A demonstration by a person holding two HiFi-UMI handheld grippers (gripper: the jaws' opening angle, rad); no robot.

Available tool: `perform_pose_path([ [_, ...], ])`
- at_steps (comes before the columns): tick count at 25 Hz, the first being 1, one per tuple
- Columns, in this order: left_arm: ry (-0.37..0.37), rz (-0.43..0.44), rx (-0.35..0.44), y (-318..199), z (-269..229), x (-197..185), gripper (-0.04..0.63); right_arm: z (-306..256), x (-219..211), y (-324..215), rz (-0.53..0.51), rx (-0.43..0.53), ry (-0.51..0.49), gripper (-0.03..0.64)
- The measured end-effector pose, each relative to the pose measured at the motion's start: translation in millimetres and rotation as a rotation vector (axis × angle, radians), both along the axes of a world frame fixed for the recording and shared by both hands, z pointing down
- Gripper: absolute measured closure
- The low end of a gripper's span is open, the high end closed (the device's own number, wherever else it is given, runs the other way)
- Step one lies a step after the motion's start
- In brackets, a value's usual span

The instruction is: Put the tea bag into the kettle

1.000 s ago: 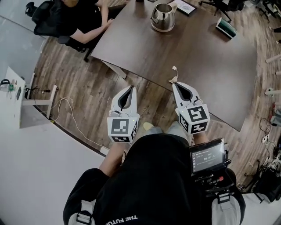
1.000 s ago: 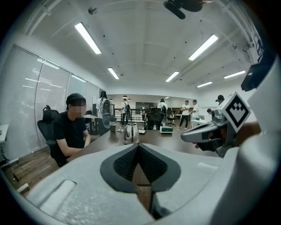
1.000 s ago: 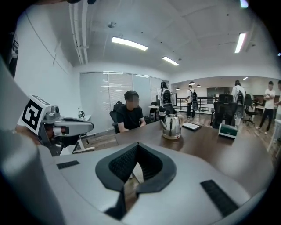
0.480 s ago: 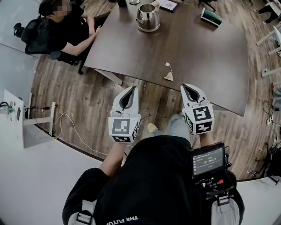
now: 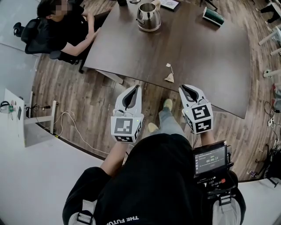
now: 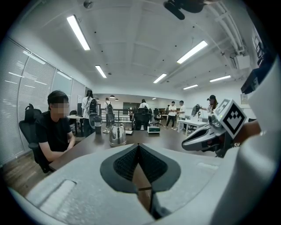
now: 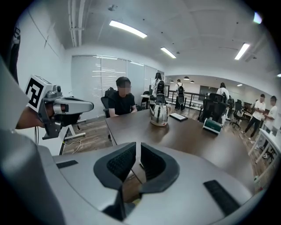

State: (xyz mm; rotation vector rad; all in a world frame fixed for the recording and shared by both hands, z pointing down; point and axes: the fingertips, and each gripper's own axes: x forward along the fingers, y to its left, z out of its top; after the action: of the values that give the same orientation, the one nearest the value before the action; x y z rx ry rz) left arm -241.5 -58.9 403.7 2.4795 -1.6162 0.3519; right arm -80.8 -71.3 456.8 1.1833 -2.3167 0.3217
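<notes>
Dark counter (image 5: 210,66) is topped by shiny rounded kettle (image 5: 148,19); triangular tea bag (image 5: 169,78) is caught only in head view. Left gripper (image 5: 134,88) jaws are pressed together, right gripper (image 5: 184,88) jaws slightly parted.

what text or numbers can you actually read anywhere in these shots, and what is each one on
"THE FUTU": upside down and cut off at the picture's edge, on the person's black shirt.
Small screen: white digits like a timer, too small to read.
Cubes on the left gripper and right gripper: square marker patterns, no letters.
Green box and card beside the kettle: any print is too small to read.
</notes>
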Motion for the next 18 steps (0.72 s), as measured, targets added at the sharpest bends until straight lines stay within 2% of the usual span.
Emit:
perform_pose_path([
  [11,-0.011,0.01,-0.006,-59,-2,16,0.592,21,-3,-46,-0.07,-0.059,0.015,0.568],
  [18,-0.016,0.014,-0.024,-87,2,29,0.592,33,-7,-53,-0.164,-0.107,0.037,0.537],
])
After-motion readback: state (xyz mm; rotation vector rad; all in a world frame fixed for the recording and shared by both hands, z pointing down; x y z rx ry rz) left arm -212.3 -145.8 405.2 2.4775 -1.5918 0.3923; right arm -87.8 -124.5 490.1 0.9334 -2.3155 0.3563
